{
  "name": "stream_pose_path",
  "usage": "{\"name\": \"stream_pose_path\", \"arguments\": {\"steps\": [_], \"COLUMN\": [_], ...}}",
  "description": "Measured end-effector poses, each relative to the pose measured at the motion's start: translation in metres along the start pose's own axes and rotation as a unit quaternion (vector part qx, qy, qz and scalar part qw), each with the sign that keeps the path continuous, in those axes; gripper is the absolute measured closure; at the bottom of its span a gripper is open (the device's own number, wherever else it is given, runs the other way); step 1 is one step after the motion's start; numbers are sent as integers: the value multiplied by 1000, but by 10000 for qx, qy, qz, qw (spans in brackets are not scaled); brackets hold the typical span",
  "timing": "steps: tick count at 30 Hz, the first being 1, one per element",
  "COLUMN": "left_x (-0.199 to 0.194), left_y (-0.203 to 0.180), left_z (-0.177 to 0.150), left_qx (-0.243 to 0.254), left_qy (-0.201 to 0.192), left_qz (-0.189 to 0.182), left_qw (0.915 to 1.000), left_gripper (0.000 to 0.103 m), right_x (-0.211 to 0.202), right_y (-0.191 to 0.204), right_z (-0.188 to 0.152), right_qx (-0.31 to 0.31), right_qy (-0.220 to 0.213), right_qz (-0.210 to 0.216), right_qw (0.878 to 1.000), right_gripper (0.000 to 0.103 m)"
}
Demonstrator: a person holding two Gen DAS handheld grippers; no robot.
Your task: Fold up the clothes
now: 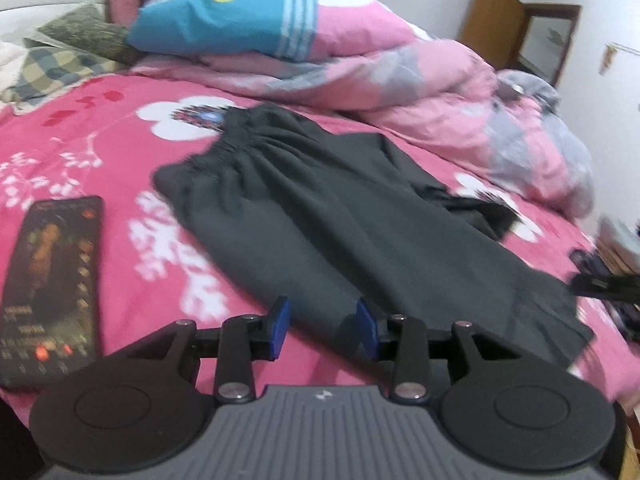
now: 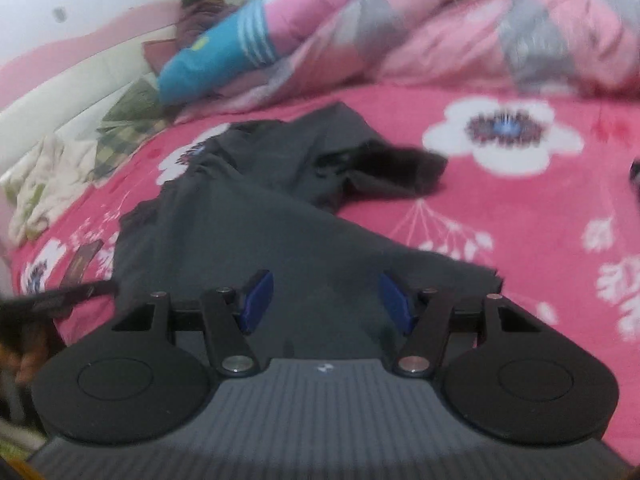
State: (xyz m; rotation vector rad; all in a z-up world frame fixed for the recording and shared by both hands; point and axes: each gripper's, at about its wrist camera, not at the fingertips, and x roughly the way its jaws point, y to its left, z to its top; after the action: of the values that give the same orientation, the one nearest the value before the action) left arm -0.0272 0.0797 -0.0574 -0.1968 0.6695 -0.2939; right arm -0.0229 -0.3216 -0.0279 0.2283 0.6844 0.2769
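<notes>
1. Left hand-held gripper point(image 1: 323, 328): its two blue pads point(image 1: 279, 326) stand apart with nothing between them, poised over the near edge of the dark grey trousers point(image 1: 340, 216).
2. Right hand-held gripper point(image 2: 326, 300): its jaws are spread wider, also holding nothing, above the hem end of the same garment point(image 2: 248, 224).
3. Count: two hand-held grippers, one pair of trousers, one phone point(image 1: 50, 284), one bunched duvet point(image 1: 400, 64).
4. From left to right in the left wrist view: the phone lies face up with its screen lit on the pink flowered bed sheet point(image 1: 80, 140), just beside the trousers; the trousers lie across the middle; the other hand-held gripper's tip point(image 1: 604, 282) shows at the right edge.
5. Trousers: spread fairly flat on the bed, long axis running from the gathered waistband point(image 1: 240, 136) at the far left down to the hem at the near right; one leg lies rumpled off to the side point(image 2: 384, 168).
6. Pink, grey and blue duvet is heaped along the far side of the bed, behind the trousers.
</notes>
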Motion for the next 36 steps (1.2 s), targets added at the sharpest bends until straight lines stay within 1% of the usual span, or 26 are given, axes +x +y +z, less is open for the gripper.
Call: {"name": "stream_pose_path", "arguments": {"steps": [2,3,4,6,9,12,14,17,18,19,21,23,25,28,32,35,36], "left_x": [0,1,2,3,1,-1,-2,-3,-4,-5,-9,-14,-17,-14,-10,-14,-14], "left_y": [-8,-11,-14,-18,-15,-8,-3,-1,-1,-1,-1,-2,-1,-1,0,0,3], "left_z": [-6,-9,-11,-13,-14,-12,-12,-12,-11,-11,-11,-11,-11,-11,-9,-7,-5], "left_qx": [106,158,211,289,286,208,142,151,153,146,138,141,144,142,97,65,-22], "left_qy": [100,148,210,293,340,375,388,387,389,376,330,251,207,252,285,226,215], "left_qz": [-90,-96,-99,-112,-139,-139,-138,-102,-93,-77,-34,-2,11,10,-28,27,92], "left_qw": [9999,9997,9995,9991,9989,9990,9991,9991,9991,9992,9994,9996,9997,9996,9995,9997,9997], "left_gripper": [64,64,64,64,64,64,64,64,64,64,64,64,64,64,64,64,64], "right_x": [18,23,18,4,-17,-37,-51,-72,-74,-75,-85,-95,-117,-147,-125,-108,-102], "right_y": [-11,-13,-12,-8,-2,4,8,13,15,16,24,32,28,8,25,38,43], "right_z": [-4,-7,-12,-22,-38,-53,-64,-79,-74,-69,-60,-51,-52,-57,-54,-52,-51], "right_qx": [215,275,237,142,0,-142,-237,-379,-453,-529,-1098,-1685,-1911,-1799,-1753,-1718,-1706], "right_qy": [202,305,346,415,518,620,688,789,782,771,844,918,1020,1144,854,627,551], "right_qz": [178,242,334,524,808,1091,1279,1560,1620,1675,1559,1425,1246,661,1003,1280,1372], "right_qw": [9994,9989,9986,9977,9954,9920,9891,9839,9826,9814,9780,9710,9683,9748,9757,9748,9742], "right_gripper": [45,49,68,89,94,94,92,91,89,82,70,69,69,69,69,69,69]}}
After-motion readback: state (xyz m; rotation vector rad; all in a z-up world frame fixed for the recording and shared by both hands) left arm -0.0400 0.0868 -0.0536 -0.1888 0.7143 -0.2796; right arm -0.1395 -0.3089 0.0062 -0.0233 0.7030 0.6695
